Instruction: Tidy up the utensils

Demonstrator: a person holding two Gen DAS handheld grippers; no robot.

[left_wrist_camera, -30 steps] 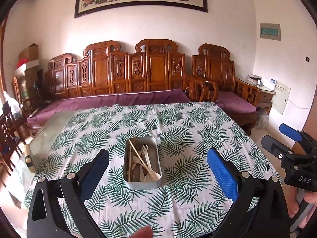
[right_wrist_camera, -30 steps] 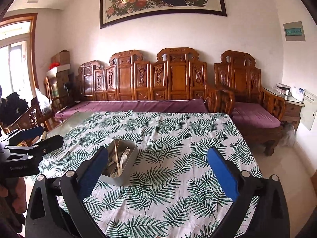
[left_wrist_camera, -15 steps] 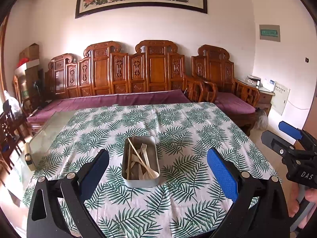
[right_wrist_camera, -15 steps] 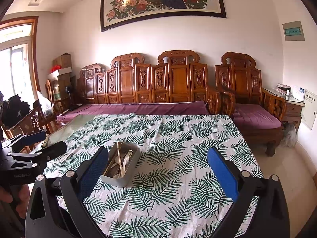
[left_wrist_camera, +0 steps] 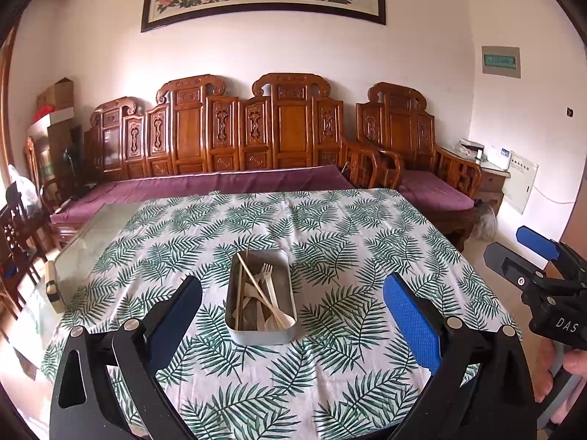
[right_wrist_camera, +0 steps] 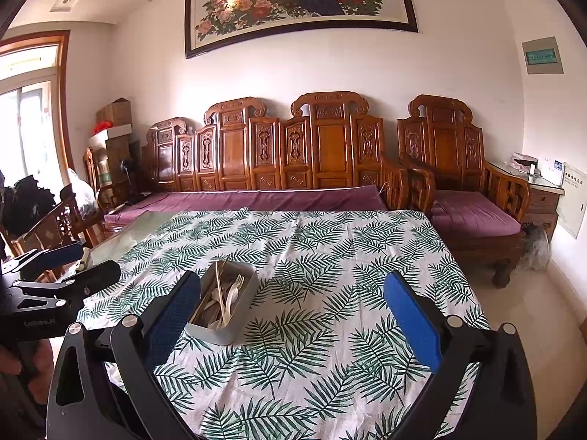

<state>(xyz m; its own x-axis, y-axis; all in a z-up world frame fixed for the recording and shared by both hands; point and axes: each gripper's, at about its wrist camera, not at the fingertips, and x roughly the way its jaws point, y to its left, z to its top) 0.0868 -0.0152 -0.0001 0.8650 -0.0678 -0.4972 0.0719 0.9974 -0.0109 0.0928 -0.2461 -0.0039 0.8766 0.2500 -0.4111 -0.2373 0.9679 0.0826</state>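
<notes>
Two wrist views of a table covered by a fern-print tablecloth (left_wrist_camera: 330, 227), with a metal tray (left_wrist_camera: 261, 333) holding the utensils. In the left wrist view the tray sits at the centre of the frame, on the cloth, framed between the two blue-padded fingers of the left gripper (left_wrist_camera: 293, 315); its jaws stand wide apart with nothing between them, and the fingertips hang short of the tray without touching it. Inside the tray lie wooden chopsticks (left_wrist_camera: 256, 286), one crossing diagonally from upper left to lower right, together with a pale fork (left_wrist_camera: 268, 275) and pale spoons (left_wrist_camera: 284, 321) heaped toward the near end. The right gripper (left_wrist_camera: 521, 245) enters at the right edge of this frame, beyond the table's right side and well apart from the tray; in its own view, the right gripper (right_wrist_camera: 293, 315) likewise shows jaws spread wide and empty, with the tray (right_wrist_camera: 216, 333) lying left of centre, just behind the left blue pad. The left gripper (right_wrist_camera: 73, 260) appears at the left edge of that frame. A carved wooden bench (right_wrist_camera: 293, 154) with purple cushions lines the wall in the upper half, under a framed peacock painting (right_wrist_camera: 301, 3).
</notes>
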